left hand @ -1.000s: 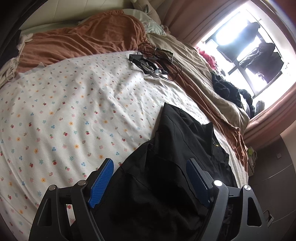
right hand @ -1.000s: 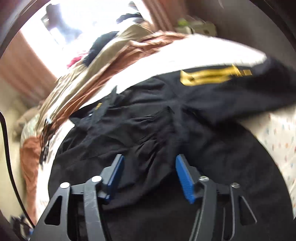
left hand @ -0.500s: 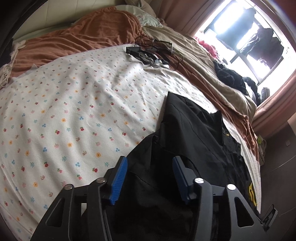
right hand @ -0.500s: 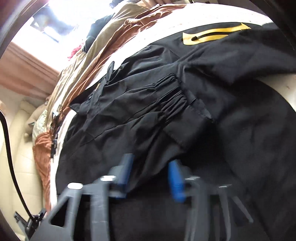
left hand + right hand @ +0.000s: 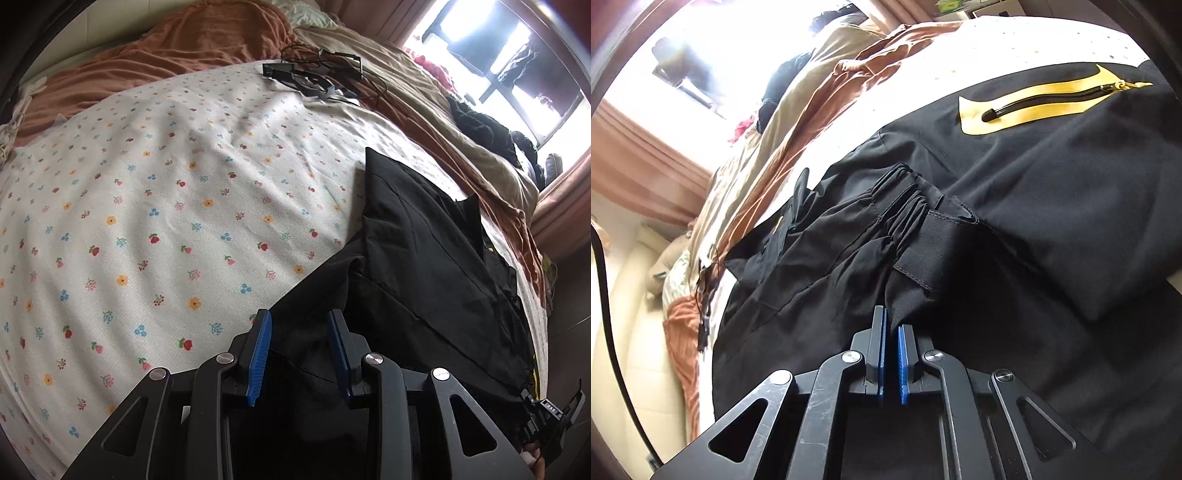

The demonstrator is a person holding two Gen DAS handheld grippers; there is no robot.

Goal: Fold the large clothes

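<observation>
One black jacket (image 5: pixel 424 266), two grippers, one bed (image 5: pixel 147 206).

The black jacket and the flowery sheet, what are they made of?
The black jacket looks like thin, smooth synthetic cloth: faint sheen, crisp folds, gathered elastic cuff. The flowery sheet looks like soft matte cotton with a fine woven texture, though I can't be sure.

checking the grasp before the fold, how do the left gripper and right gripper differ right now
The left gripper has been closing but shows a clear gap between its blue pads; the right gripper is nearly shut, pinching a fold. The left sits at the black jacket edge beside the floral sheet; the right sits over its middle. Both are on the jacket.
</observation>
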